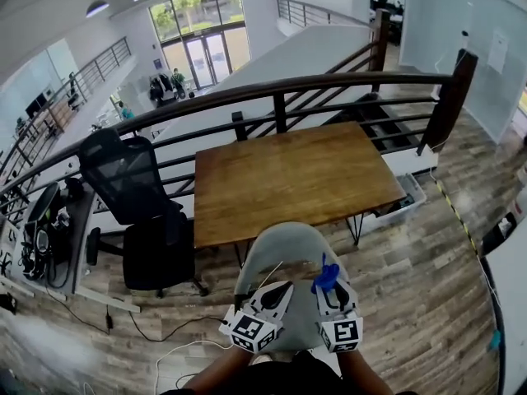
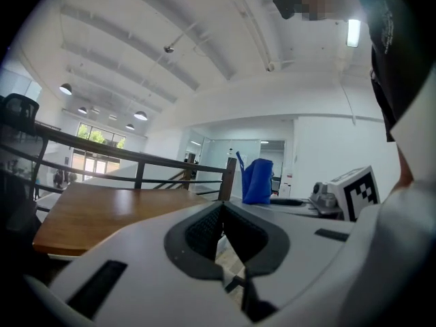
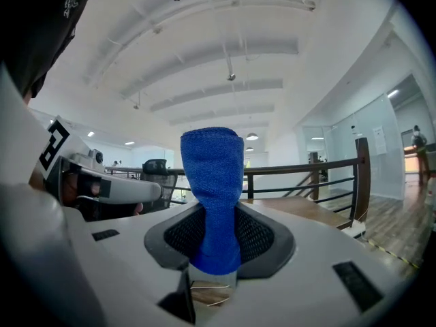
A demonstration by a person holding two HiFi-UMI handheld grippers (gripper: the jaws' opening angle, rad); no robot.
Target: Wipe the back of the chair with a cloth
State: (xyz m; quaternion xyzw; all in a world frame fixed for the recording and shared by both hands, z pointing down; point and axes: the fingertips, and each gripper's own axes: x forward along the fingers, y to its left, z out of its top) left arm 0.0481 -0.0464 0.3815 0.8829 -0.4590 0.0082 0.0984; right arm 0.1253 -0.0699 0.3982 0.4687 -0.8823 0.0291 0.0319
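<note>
Wood floor (image 1: 420,286) carries table (image 1: 296,175), grey chair (image 1: 284,257), black chair (image 1: 136,196).

— Where does the chair stand?
— The chair (image 1: 284,257) stands just before the table (image 1: 296,175), at its near edge. Behind the table runs the railing (image 1: 272,97).
— And on the left?
— An office chair (image 1: 136,212) stands left of the table. Farther left is a side desk (image 1: 78,220).
— And the grippers?
— Both are over the chair's back. The left gripper (image 1: 280,293) is just beside the right gripper (image 1: 332,295), and the cloth (image 1: 326,276) sits between the right one's jaws. A box (image 1: 409,197) lies under the table's right end.
</note>
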